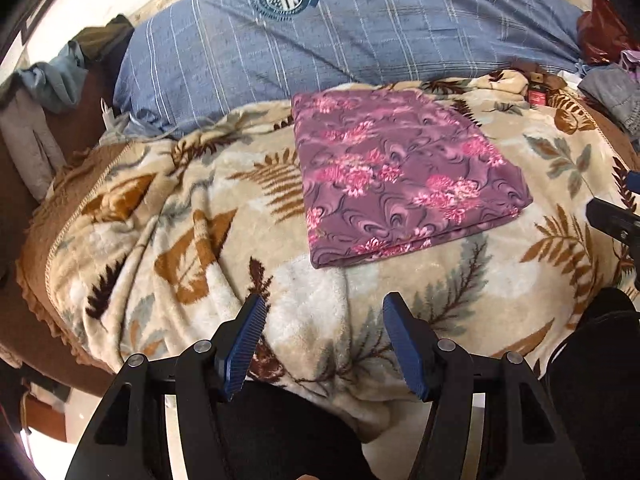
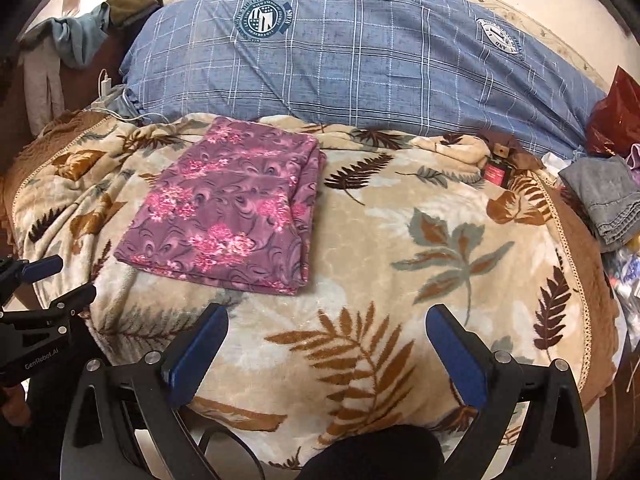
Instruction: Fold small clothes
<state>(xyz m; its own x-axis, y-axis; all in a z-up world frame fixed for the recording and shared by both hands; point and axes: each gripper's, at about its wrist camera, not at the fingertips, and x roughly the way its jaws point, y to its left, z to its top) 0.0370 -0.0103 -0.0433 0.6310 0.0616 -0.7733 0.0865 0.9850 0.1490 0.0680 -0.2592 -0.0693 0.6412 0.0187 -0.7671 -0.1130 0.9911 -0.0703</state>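
Note:
A purple cloth with pink flowers (image 1: 404, 172) lies folded into a flat rectangle on the leaf-patterned blanket (image 1: 168, 216); it also lies at the centre left (image 2: 232, 204) in the right wrist view. My left gripper (image 1: 324, 312) hovers open over the blanket's near edge, a little short of the cloth, with nothing between its blue pads. My right gripper (image 2: 326, 320) stands wide open over the blanket (image 2: 400, 280), to the right of the cloth and clear of it. The left gripper (image 2: 56, 276) also shows at the left edge of the right wrist view.
A blue checked duvet (image 1: 328, 40) is bunched along the back of the bed. Grey denim clothes (image 2: 604, 196) and a red bag (image 2: 616, 116) lie at the right. A small red box (image 2: 496, 172) sits near the duvet. More clothes (image 2: 76, 36) hang at the back left.

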